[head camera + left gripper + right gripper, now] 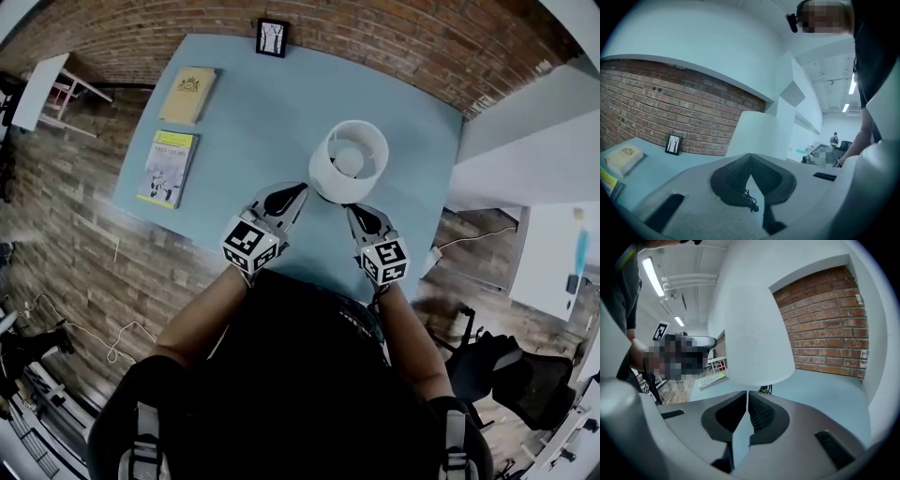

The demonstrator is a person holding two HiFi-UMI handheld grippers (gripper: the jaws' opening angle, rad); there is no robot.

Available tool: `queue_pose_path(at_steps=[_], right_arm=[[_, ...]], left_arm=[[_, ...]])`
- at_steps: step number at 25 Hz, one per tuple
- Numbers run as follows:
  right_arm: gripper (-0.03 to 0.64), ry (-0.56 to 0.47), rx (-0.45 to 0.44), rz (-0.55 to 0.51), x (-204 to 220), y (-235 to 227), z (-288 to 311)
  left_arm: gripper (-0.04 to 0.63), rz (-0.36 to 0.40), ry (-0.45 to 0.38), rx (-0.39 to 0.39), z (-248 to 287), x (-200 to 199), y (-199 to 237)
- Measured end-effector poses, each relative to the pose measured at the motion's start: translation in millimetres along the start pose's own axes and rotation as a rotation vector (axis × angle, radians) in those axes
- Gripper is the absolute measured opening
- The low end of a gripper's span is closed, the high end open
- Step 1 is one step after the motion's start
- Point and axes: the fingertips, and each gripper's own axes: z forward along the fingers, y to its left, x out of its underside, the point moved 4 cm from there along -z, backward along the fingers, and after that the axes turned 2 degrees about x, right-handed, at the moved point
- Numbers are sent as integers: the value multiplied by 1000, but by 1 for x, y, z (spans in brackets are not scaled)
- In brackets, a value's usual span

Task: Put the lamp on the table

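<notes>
White lamp (348, 159) on blue table (253, 122), books (187, 96) and picture (273, 37) beyond; left claw (296, 193), right claw (355, 212) closed, empty.

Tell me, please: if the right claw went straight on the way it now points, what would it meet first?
Probably the lamp, which stands close ahead of the right claw. Which part of it would come first is unclear, because depth is hard to judge.

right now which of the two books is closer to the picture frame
The tan book, lying farther up the table toward the picture frame; the yellow-green book lies closer to the near edge.
</notes>
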Motion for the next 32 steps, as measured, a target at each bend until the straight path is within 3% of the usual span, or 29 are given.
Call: queue_pose_path(at_steps=[14, 32], right_arm=[[17, -104, 8, -44, -41, 18, -35], [17, -164, 85, -62, -85, 94, -21]], left_arm=[[9, 69, -34, 10, -29, -23, -29], [9, 105, -73, 37, -116, -46, 6]])
